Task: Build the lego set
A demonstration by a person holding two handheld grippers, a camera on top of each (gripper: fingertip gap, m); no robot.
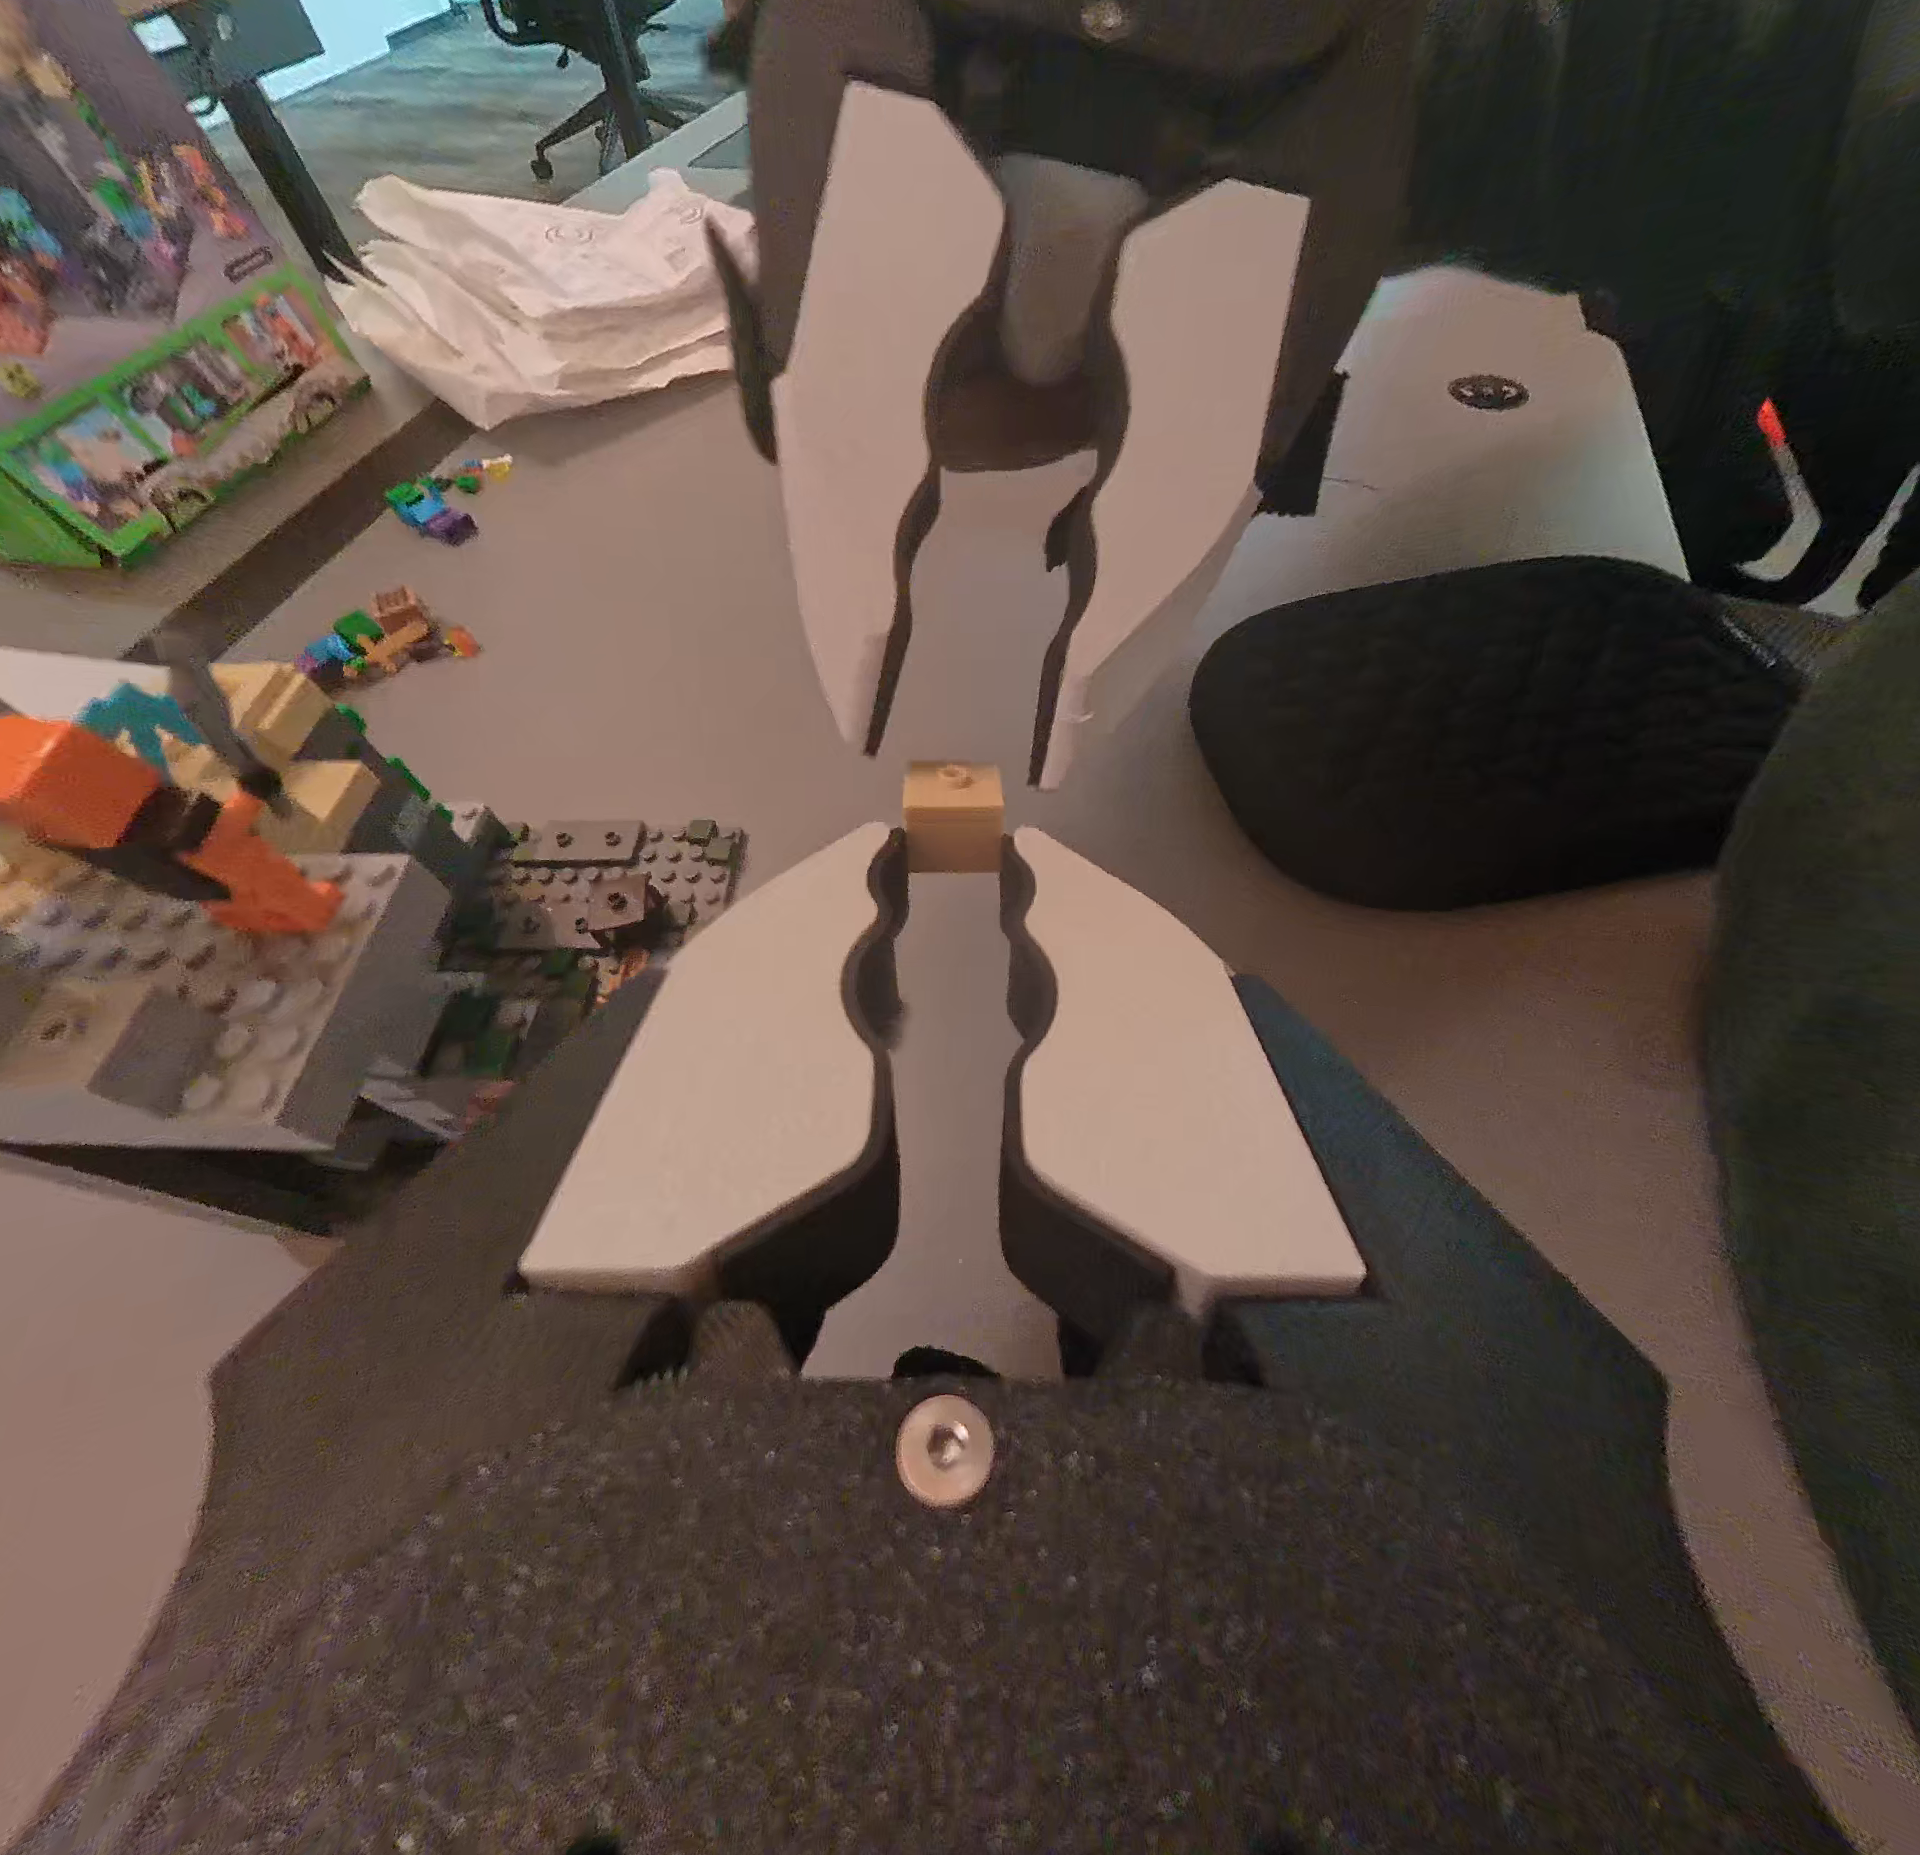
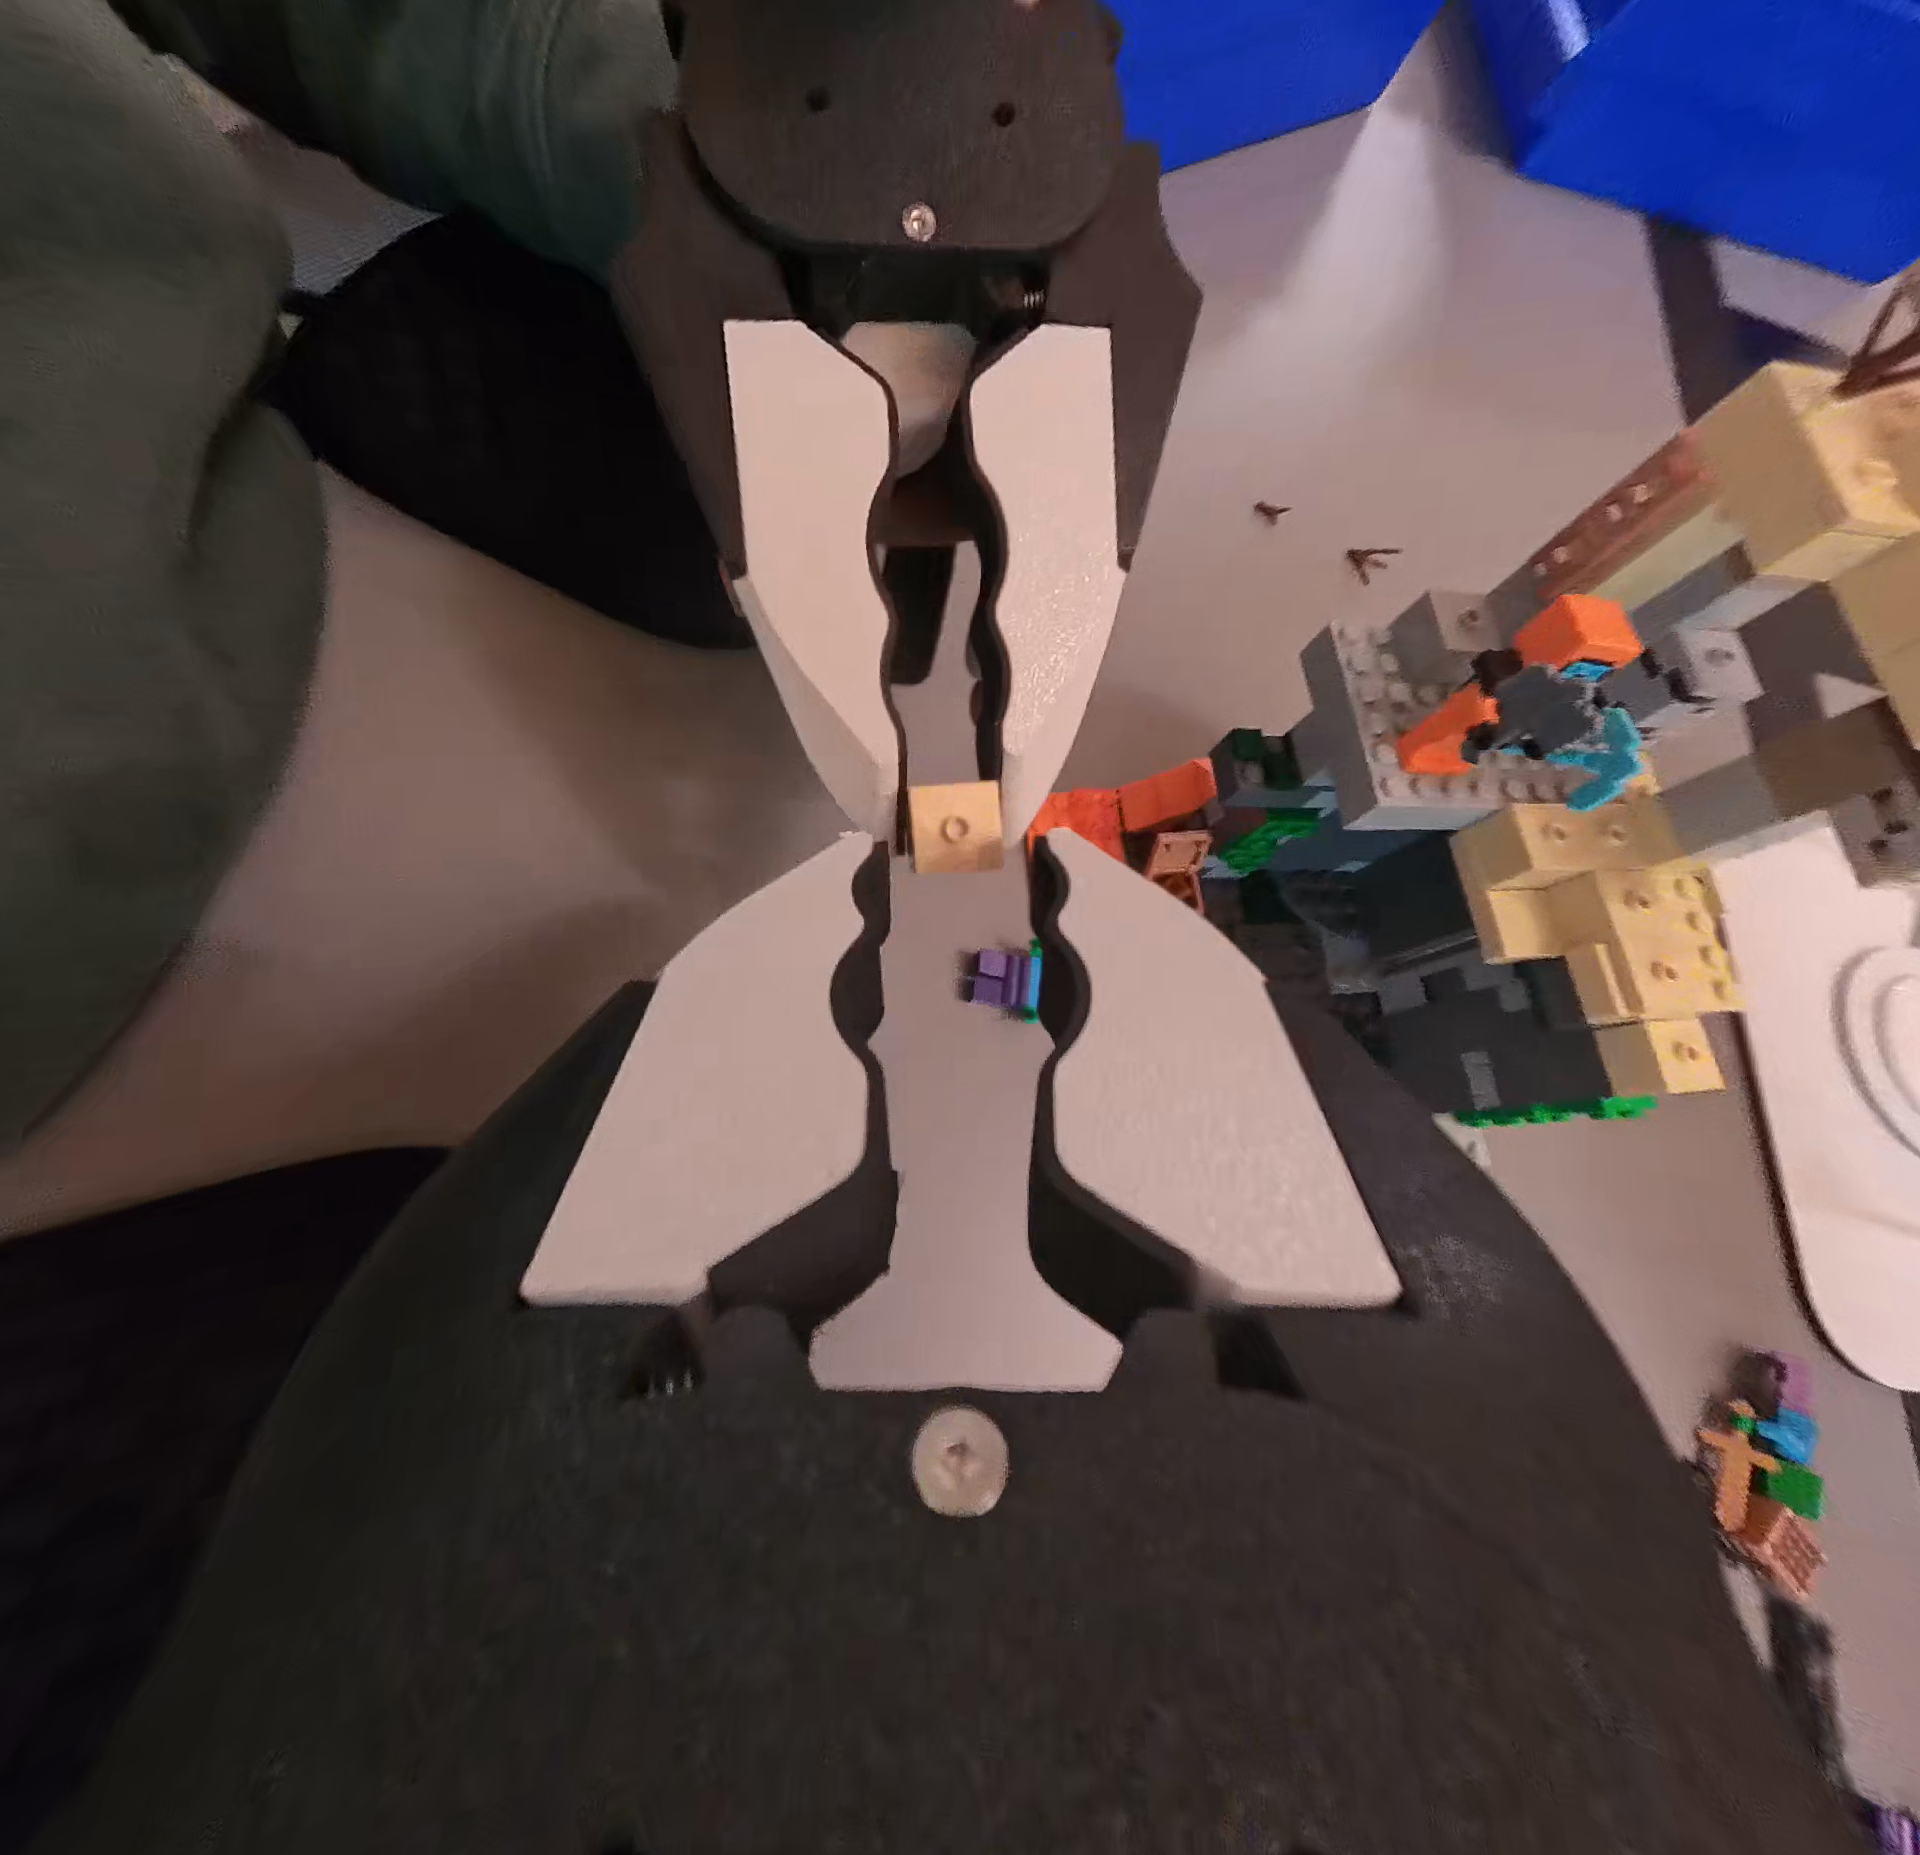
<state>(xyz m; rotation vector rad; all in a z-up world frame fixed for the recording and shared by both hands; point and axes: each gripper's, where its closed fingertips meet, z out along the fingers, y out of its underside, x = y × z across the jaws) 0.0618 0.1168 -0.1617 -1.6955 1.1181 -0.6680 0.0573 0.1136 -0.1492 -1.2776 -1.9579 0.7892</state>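
Observation:
A small tan one-stud brick (image 1: 951, 818) is held above the grey table between the fingertips of my left gripper (image 1: 951, 849), which is shut on it. My right gripper (image 1: 956, 766) faces it tip to tip from the far side, open, its tips just beyond the brick's far corners. In the right wrist view the brick (image 2: 956, 826) sits in the left gripper (image 2: 940, 797) at the mouth of my open right gripper (image 2: 961, 855). The partly built lego model (image 1: 260, 922) stands to the left, and is at the right in the right wrist view (image 2: 1558, 818).
The lego box (image 1: 135, 299) and crumpled white paper bags (image 1: 551, 288) lie at the far left. Loose small figures (image 1: 436, 506) (image 1: 384, 642) lie on the table. A black pouch (image 1: 1486, 725) is at the right. Blue bins (image 2: 1558, 60), a purple piece (image 2: 1000, 979). Only a small space, under 4 cm, lies between the two pairs of fingers. The left tips stand about 9 cm off the purple piece (image 2: 1000, 979).

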